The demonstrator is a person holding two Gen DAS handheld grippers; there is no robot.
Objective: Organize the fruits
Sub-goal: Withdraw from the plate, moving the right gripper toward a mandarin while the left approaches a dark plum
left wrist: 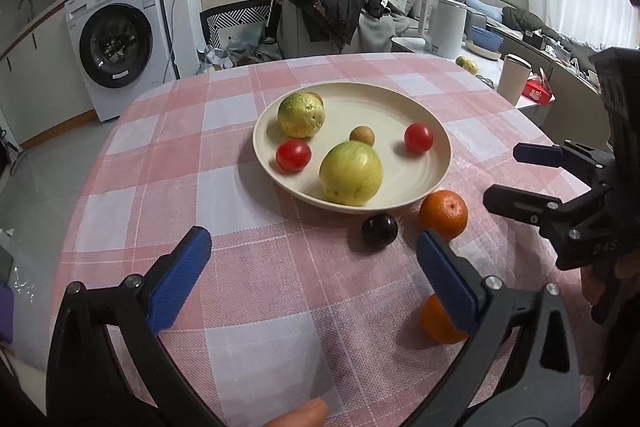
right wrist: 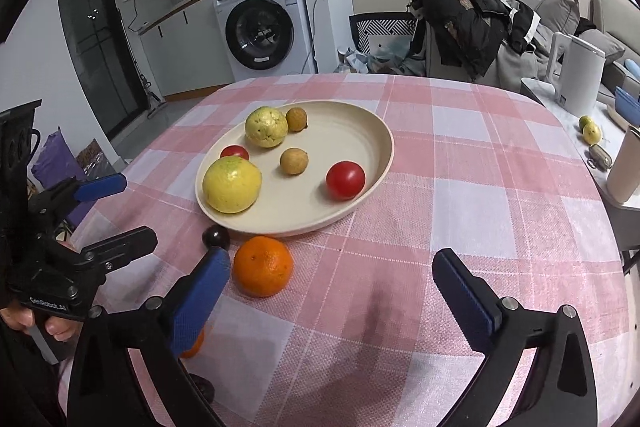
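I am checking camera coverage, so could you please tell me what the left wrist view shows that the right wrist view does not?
Only the left wrist view shows the red packet beside the cup.

Only the right wrist view shows the dark glass door and the second longan clearly.

Both show the plate, two guavas, two tomatoes, an orange, a dark plum, and both grippers open and empty.

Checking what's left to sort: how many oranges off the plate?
2. One orange lies on the tablecloth just in front of the plate, beside a dark plum. The second orange lies nearer, partly hidden behind a tool finger.
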